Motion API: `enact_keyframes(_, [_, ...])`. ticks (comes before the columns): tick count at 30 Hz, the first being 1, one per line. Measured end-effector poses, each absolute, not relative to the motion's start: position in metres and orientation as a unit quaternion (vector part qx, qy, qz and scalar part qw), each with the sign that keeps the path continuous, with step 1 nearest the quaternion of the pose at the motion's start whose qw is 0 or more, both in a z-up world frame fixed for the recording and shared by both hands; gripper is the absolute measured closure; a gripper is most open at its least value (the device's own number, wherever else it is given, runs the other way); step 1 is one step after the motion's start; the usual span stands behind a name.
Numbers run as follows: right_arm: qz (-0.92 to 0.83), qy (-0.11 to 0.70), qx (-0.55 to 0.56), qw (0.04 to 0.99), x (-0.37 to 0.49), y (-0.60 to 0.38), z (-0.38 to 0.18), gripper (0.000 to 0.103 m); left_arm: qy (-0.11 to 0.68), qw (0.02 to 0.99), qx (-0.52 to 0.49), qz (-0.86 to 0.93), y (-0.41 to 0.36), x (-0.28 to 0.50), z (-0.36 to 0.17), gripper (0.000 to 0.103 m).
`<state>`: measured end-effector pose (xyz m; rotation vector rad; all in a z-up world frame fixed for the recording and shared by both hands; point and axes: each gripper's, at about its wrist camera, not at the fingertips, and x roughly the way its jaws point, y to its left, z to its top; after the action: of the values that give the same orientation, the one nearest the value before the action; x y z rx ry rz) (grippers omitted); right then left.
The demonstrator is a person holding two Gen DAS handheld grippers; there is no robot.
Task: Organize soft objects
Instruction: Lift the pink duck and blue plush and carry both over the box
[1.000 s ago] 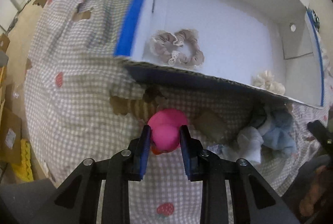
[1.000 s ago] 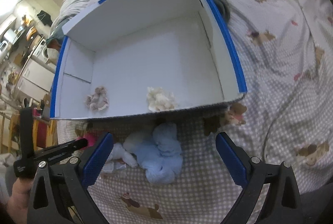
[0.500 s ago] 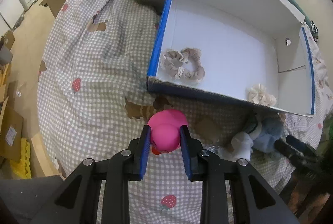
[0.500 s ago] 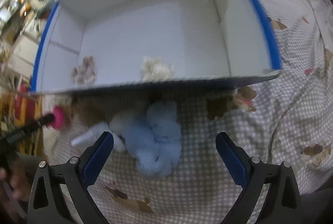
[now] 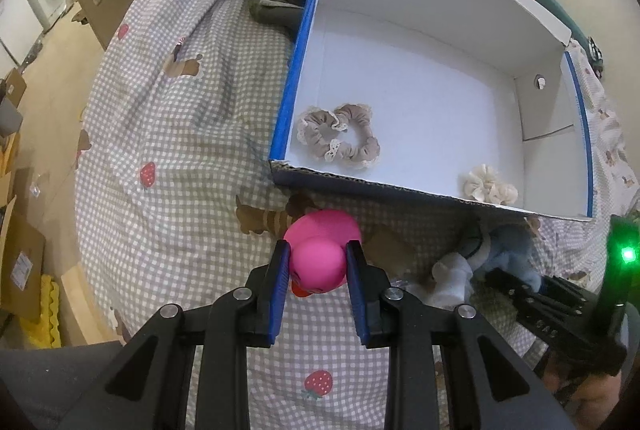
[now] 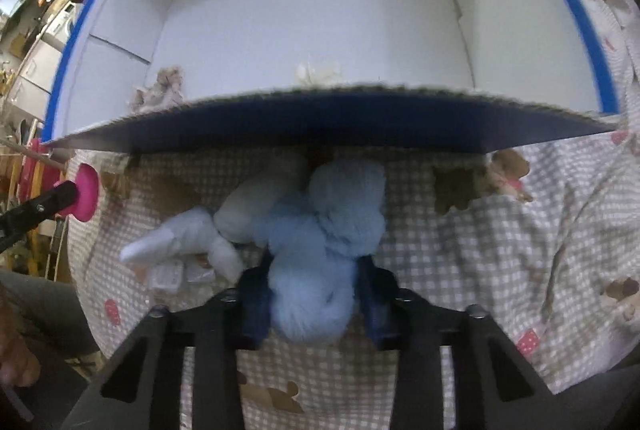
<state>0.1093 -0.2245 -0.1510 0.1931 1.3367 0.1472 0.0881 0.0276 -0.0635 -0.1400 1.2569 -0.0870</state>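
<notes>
Pick-up step: left gripper (image 5: 318, 270) clamps the pink duck (image 5: 320, 254), right gripper (image 6: 312, 298) jaws closing around the blue plush (image 6: 320, 250); next, lift both over the near wall of the box (image 5: 400, 186).

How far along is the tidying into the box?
Done: beige scrunchie and cream scrunchie lie in the white box. In hand: left gripper clamps the pink duck; right gripper is closing around the blue plush. Left: both still outside, on the checked bedspread.
</notes>
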Motion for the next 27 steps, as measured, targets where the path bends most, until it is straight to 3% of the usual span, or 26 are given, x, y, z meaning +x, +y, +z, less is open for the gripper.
enact_keyframes(5, [0.071, 0.602, 0.111, 0.787, 0.1, -0.234, -0.127, 0.074, 0.586, 0.807, -0.059, -0.037, 0.027, 0.087, -0.062, 0.078])
enact_keyframes(14, [0.108, 0.572, 0.198, 0.789, 0.072, -0.262, -0.078, 0.074, 0.583, 0.81, -0.059, -0.03, 0.032, 0.084, -0.057, 0.078])
enact_keyframes(27, [0.162, 0.488, 0.255, 0.819, 0.068, -0.282, -0.009, 0.074, 0.531, 0.843, -0.055, -0.065, 0.033, 0.055, 0.002, 0.078])
